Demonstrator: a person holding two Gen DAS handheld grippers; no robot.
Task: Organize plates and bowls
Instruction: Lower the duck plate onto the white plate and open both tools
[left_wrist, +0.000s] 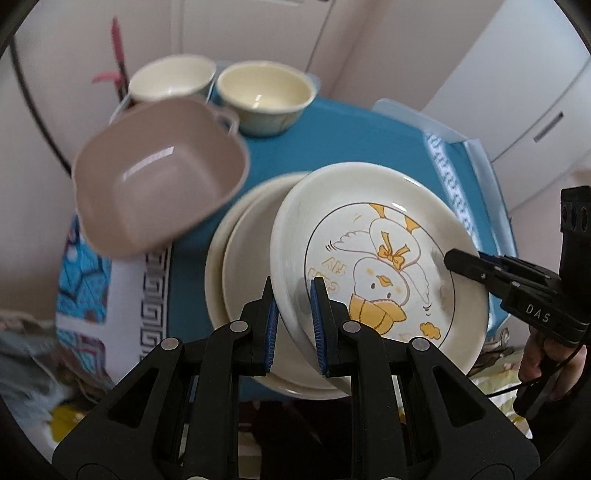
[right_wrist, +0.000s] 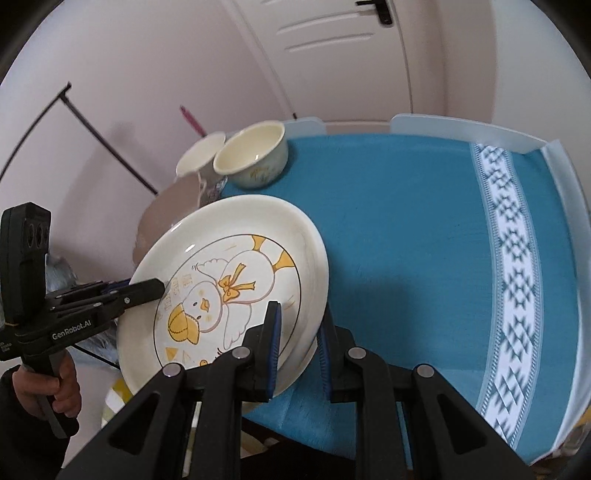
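We note both the left gripper (left_wrist: 293, 314) and right gripper (right_wrist: 299, 332) clamped on the tilted duck plate's (left_wrist: 369, 229) opposite rims.

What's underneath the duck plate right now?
Under the tilted duck plate are two plain cream plates, stacked on the blue cloth. Anything deeper is covered.

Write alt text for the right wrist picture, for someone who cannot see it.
Two black handheld grippers, the right gripper near the camera and the left gripper opposite, clamp their jaws on facing rims of a tilted cream round plate with a yellow cartoon duck above a teal cloth-covered table. Two cream ceramic bowls stand at the table's far corner.
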